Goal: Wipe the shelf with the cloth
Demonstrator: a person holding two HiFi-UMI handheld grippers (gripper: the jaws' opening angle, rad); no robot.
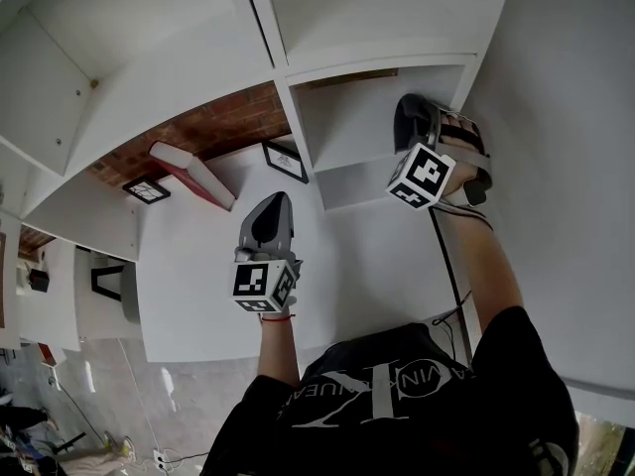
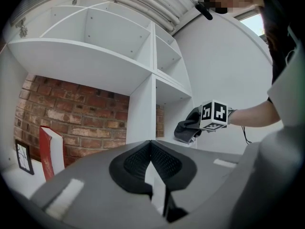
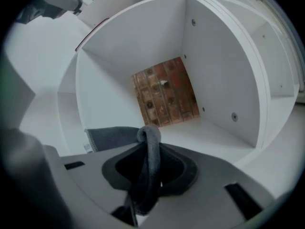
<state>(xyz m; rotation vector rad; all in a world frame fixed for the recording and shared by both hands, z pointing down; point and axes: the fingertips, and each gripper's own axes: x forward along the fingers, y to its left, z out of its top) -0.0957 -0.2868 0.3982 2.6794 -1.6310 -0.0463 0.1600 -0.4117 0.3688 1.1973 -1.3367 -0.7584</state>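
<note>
At the mouth of the shelf cubby [image 3: 217, 135], right hand-held gripper [image 3: 151, 149] pinches the bunched grey cloth [image 3: 109, 138]. Thin grip, so wiping drag could pull it out. Left hand-held gripper [image 2: 151, 151] closed, empty.

Soft, even daylight fills the room. The white laminate shelf unit [image 1: 189, 77] reads bright, with only faint grey shadows inside its compartments; the red brick wall [image 2: 71, 113] behind it sits dimmer. Wide-angle lenses bow the straight boards into curves, and both gripper views darken to black at their corners. Close to the lens, the dark grey cloth [image 3: 148, 175] looks slightly soft.
</note>
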